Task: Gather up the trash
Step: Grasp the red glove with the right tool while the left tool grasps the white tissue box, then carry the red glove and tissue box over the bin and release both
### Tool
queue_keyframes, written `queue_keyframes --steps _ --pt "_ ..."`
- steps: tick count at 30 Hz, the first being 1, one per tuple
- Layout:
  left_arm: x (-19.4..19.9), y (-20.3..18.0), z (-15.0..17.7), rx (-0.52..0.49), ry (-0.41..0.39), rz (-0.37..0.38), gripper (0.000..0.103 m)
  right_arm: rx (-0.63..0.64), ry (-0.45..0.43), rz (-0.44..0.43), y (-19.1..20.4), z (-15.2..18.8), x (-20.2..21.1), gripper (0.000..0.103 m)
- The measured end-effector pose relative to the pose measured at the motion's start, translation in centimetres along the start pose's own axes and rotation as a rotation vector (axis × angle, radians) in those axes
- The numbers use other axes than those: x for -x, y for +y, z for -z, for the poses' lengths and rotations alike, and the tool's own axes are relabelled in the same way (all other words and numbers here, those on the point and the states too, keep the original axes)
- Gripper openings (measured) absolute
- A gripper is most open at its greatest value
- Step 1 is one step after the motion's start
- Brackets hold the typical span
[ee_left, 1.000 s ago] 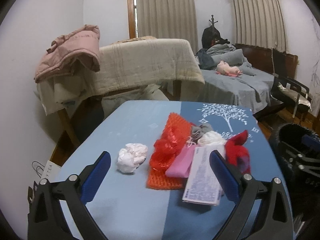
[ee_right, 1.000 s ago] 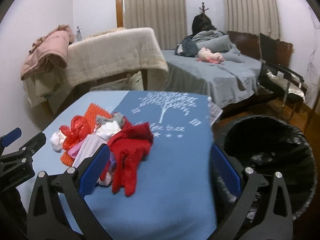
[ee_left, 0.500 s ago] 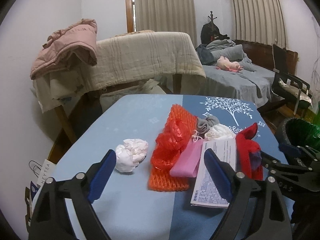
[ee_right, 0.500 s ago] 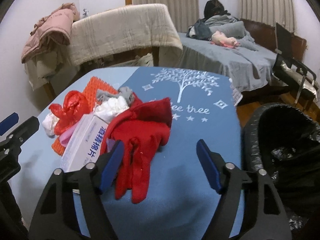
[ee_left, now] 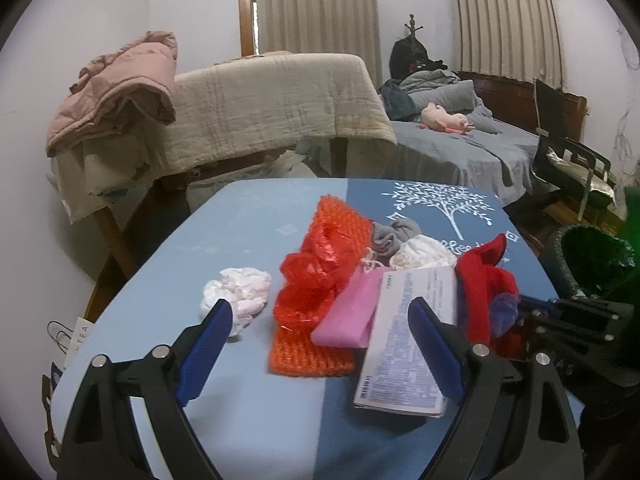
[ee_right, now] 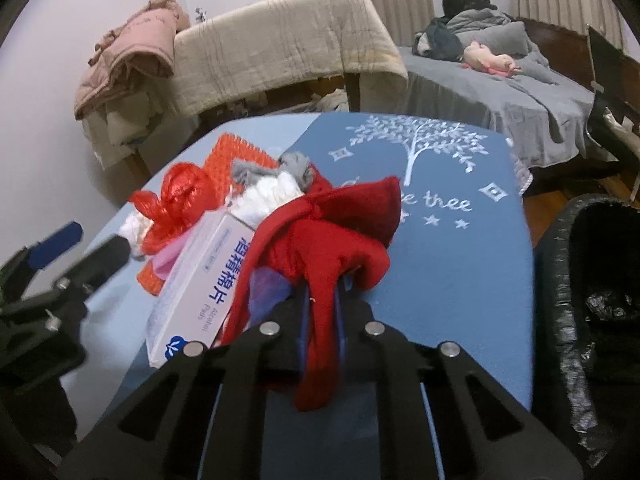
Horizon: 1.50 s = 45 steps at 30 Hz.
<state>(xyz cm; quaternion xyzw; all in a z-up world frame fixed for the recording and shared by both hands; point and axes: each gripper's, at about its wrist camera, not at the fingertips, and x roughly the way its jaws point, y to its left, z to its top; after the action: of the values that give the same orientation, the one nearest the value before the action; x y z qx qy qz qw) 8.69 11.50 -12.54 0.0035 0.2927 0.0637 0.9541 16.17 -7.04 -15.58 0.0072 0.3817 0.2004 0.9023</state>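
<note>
Right now my right gripper (ee_right: 320, 312) is clamped on a red glove (ee_right: 332, 240), its blue pads pinching one dangling finger of the fabric. My left gripper (ee_left: 320, 344) hovers with its jaws spread wide and nothing between them, low over the near edge of the blue table (ee_left: 248, 408).

The glove's bulk lies at the right end of a pile of trash, touching a white alcohol-pad box (ee_right: 200, 292). Beside the box sit a pink packet (ee_left: 348, 312), a crumpled red plastic bag (ee_left: 312, 280), an orange mesh pad (ee_left: 308, 356) and, a little apart on the left, a white tissue wad (ee_left: 236, 292). The black-lined trash bin (ee_right: 592, 280) stands just off the table's right edge.

To do this well, I judge I should lift straight up first, so the glove peels off without dragging the box, then swing right over the bin before letting go.
</note>
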Motion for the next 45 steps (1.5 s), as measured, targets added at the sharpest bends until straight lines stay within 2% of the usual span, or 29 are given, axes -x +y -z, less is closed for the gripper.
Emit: queue_keyframes --steps 6,12,17,24,26,27,33,39,45 --pt "-0.8 -1.2 0.4 -0.017 0.026 0.044 0.088 -0.019 -0.038 0.015 -1.3 -0.4 2.0 0.009" --pt "-2.4 -2.3 0.9 -0.039 0.055 0.077 0.088 -0.017 -0.028 0.042 -2.2 0.0 2.1 0.009" --pt "-3.3 -3.3 1.4 -0.065 0.094 0.127 0.074 -0.028 -0.025 0.045 -2.9 0.2 2.1 0.009" --pt "-4.3 -3.4 1.9 -0.05 0.152 0.182 0.071 -0.021 -0.017 0.036 -2.8 0.2 2.0 0.01" --pt "-4.4 -3.4 2.0 -0.041 0.159 0.207 0.062 -0.02 -0.015 0.033 -2.8 0.2 2.0 0.01" --pt "-4.5 -3.3 2.0 -0.04 0.16 0.216 0.062 -0.021 -0.016 0.031 -2.8 0.2 2.0 0.01" --pt "-3.0 -3.5 1.3 -0.04 0.115 0.205 0.061 -0.015 -0.042 0.025 -2.5 -0.4 3.1 0.01" --pt "-0.4 -3.4 -1.1 -0.023 0.032 0.215 0.061 -0.019 -0.097 0.017 -2.9 -1.4 5.5 0.009" --pt "0.8 -3.9 -3.0 -0.021 -0.008 0.221 0.061 -0.029 -0.152 0.01 -3.6 -2.4 8.1 0.009"
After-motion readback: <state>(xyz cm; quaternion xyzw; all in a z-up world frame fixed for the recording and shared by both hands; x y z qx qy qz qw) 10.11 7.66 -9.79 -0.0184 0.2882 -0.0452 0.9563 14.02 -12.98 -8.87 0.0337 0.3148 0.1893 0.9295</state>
